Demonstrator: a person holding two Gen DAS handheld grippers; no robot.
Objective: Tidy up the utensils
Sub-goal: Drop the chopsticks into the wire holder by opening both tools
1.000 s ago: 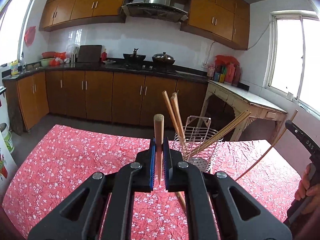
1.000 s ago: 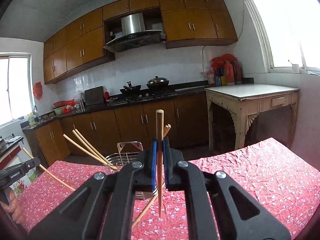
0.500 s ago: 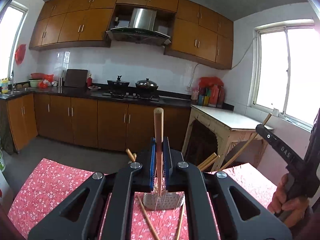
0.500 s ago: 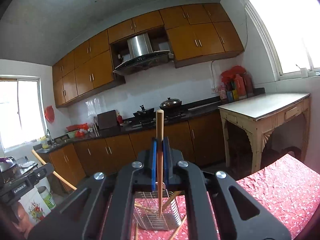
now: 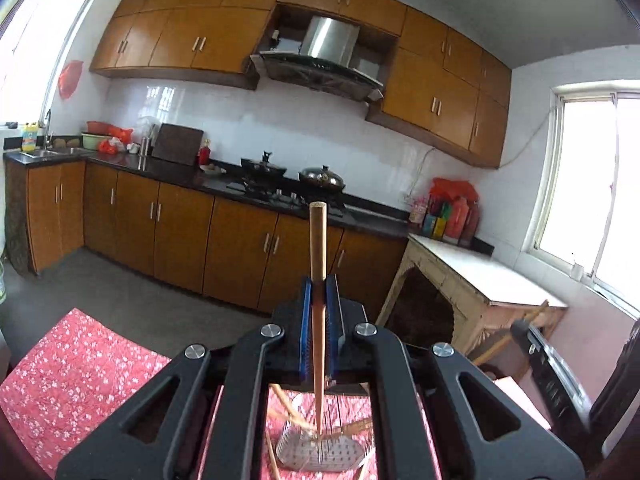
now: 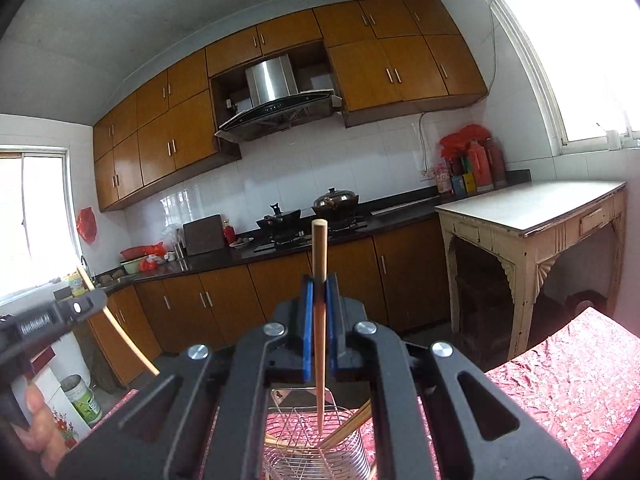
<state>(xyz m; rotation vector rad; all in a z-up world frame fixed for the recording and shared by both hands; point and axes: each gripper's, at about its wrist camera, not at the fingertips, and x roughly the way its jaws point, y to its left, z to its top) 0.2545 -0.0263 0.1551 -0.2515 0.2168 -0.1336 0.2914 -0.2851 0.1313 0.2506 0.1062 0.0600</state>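
2 grippers, left (image 5: 319, 312) and right (image 6: 319, 312), are each gripping 1 chopstick (image 5: 318, 280) (image 6: 319, 280) above 1 wire basket (image 6: 316, 452) at lower center, with 2 pots (image 6: 335, 200) sitting on the stove.

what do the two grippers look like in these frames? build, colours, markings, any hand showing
Left gripper and right gripper look alike: matte black angular linkage arms with triangular cut-outs, silver round pivot screws, blue pads lining the inner finger faces. Seen side-on, the left gripper's body carries white lettering, too blurred to read. No cables visible. Bare fingers of the left hand wrap its handle; no sleeve shows.
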